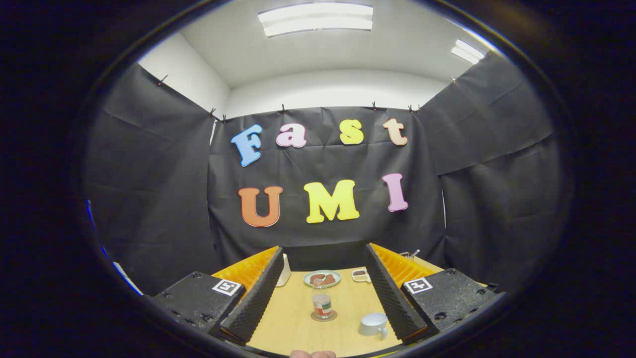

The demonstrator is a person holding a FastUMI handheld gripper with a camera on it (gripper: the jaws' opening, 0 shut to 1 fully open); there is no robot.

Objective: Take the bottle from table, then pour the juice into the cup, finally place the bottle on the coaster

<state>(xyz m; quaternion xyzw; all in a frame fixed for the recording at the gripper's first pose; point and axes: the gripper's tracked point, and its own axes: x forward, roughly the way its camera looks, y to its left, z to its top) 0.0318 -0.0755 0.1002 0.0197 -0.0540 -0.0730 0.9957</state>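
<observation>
Bottle: a small clear bottle (322,305) with a red and green label is standing upright on the wooden table (298,328), ahead of the gripper and in the gap between its two fingers, touching neither.
Coaster: a round dark coaster (324,316) is lying flat under the bottle, its rim showing all round the bottle's base.
Cup: a pale cup (373,324) with a handle is sitting on the table to the right of the bottle, near it but apart, and just beside the inner face of the right finger; whether it is upright or upside down is too small to tell.
Gripper: the gripper (323,291) is hanging above the near part of the table with its fingers spread wide, gripping nothing; the left finger (253,298) and the right finger (392,293) are running forward on either side of the bottle.
Plate: a round light plate (322,279) carrying something reddish brown is lying beyond the bottle, toward the far edge of the table.
Small dish: a little tray (360,274) with dark contents is sitting just right of the plate, close to the right finger.
White object: something tall and white (284,271) is standing at the far left of the table, partly hidden behind the left finger.
Person: a fingertip (313,354) is peeking in at the near edge of the table.
Wall: black cloth (149,199) is hanging behind the table on three sides.
</observation>
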